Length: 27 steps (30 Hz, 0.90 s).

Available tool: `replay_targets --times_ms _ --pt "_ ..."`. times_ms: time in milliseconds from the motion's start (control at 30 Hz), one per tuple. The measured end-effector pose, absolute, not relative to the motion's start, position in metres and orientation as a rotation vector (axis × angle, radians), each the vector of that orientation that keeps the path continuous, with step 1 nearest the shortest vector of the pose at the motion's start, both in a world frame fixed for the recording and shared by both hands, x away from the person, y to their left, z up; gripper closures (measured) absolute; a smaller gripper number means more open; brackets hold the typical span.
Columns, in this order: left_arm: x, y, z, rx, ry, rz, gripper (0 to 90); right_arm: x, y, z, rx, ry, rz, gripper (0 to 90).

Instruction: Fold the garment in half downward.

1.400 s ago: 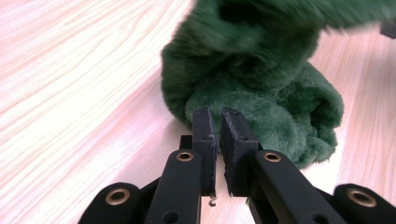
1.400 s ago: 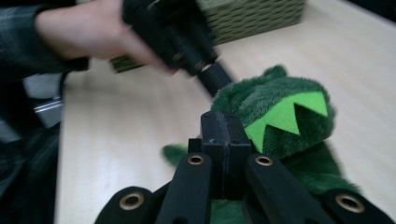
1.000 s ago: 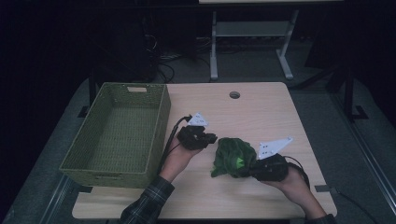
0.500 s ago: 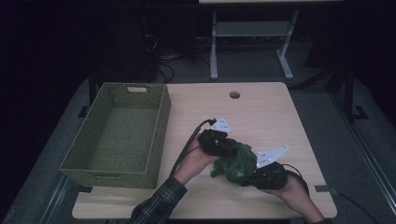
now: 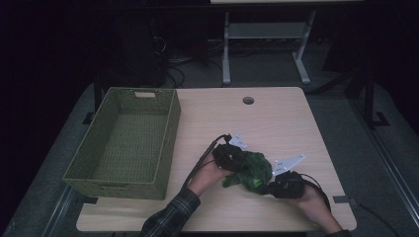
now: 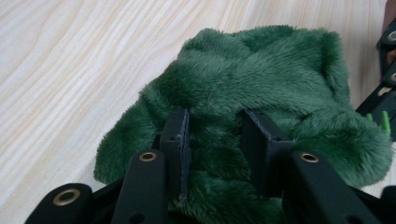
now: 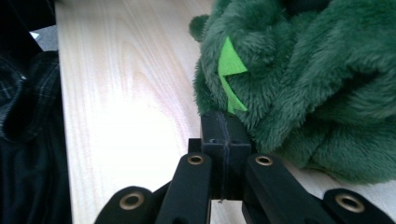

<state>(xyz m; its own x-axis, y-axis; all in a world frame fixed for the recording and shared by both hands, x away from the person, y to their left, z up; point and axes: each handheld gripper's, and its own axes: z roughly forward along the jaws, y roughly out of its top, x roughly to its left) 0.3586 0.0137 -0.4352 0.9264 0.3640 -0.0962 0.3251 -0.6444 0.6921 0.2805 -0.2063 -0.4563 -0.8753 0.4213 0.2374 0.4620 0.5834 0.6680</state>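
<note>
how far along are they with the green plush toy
Done: nothing yet, the green wicker basket holds nothing. In hand: the right gripper is shut at the green plush toy's edge; the left gripper, its jaws just opening, straddles the fur. Left, probably: lifting the toy off the table into the basket.

My left gripper [image 5: 236,165] is a chunky black thing with a grey three-cornered plate on top and a black cable looping off it. Up close, its arms are matte black with brass-ringed holes and flat, square-edged pads [image 6: 180,140]. My right gripper [image 5: 269,187] matches it: same black body, pale plate, trailing cable, brass rings. My sleeve [image 5: 170,217] is dark plaid, greenish with thin light lines.
</note>
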Motion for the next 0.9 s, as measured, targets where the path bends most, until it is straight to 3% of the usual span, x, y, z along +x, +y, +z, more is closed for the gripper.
replay_targets --times_ms 133,300,433,533,600,767,900 --pt "0.349 0.023 -0.414 2.305 0.445 0.088 55.6 0.279 -0.205 -0.455 -0.768 -2.754 -1.194 90.0" --pt "0.327 0.036 -0.408 2.335 0.413 0.126 56.4 0.278 -0.206 -0.454 -0.767 -2.758 -1.206 90.0" --pt "0.325 0.046 -0.426 2.391 0.439 0.110 65.3 0.278 -0.206 -0.453 -0.770 -2.760 -1.219 90.0" --pt "0.328 0.047 -0.435 2.407 0.454 0.077 83.0 0.277 -0.205 -0.453 -0.771 -2.762 -1.218 90.0" --pt "0.330 0.047 -0.437 2.413 0.470 0.066 88.3 0.278 -0.205 -0.453 -0.769 -2.761 -1.217 90.0" --pt "0.330 0.049 -0.436 2.418 0.480 0.072 89.4 0.278 -0.203 -0.454 -0.769 -2.774 -1.223 90.0" --pt "0.322 0.053 -0.414 2.380 0.469 0.091 88.4 0.277 -0.201 -0.453 -0.774 -2.780 -1.233 90.0"
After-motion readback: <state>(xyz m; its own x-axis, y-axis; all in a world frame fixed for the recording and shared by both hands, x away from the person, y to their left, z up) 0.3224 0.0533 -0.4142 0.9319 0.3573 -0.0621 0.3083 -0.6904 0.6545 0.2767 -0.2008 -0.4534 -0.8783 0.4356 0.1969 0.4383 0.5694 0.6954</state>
